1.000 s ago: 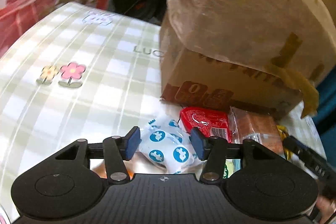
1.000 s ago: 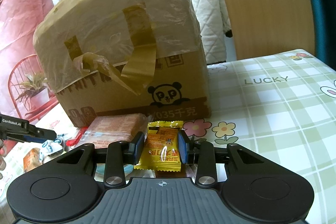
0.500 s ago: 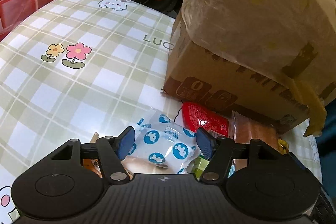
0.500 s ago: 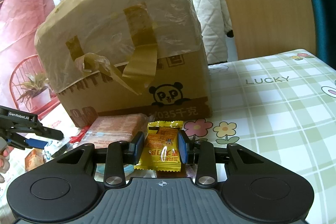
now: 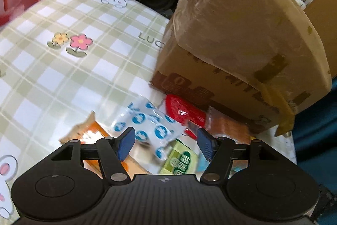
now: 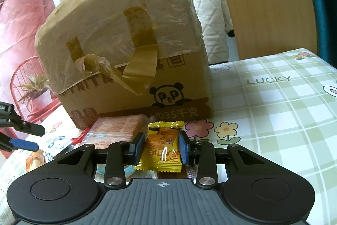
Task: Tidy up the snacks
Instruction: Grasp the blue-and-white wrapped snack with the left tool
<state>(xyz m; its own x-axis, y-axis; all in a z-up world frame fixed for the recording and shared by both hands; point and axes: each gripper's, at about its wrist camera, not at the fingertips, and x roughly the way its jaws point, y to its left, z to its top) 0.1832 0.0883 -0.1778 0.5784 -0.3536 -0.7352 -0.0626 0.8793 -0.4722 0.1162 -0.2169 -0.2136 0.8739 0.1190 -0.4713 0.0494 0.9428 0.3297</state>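
A pile of snacks lies on the checked tablecloth in front of a taped cardboard box (image 5: 242,45). My left gripper (image 5: 166,143) is open and empty, above a white packet with blue dots (image 5: 147,125). Around the packet lie a red packet (image 5: 183,111), an orange packet (image 5: 88,132), a green packet (image 5: 181,159) and a clear-wrapped brown pack (image 5: 227,128). My right gripper (image 6: 161,148) has its pads at both sides of a yellow snack packet (image 6: 162,151). The left gripper shows at the far left of the right wrist view (image 6: 21,136).
The cardboard box (image 6: 126,56) stands close behind the snacks. The brown pack (image 6: 118,128) lies left of the yellow packet. A wooden chair back (image 6: 267,3) rises behind the table. The tablecloth (image 5: 52,69) stretches left; its right edge (image 5: 292,140) lies near the pile.
My left gripper has risen and drawn back from the white dotted packet and its jaws have opened wider. More snacks now show under it. My right gripper has stayed at the yellow packet.
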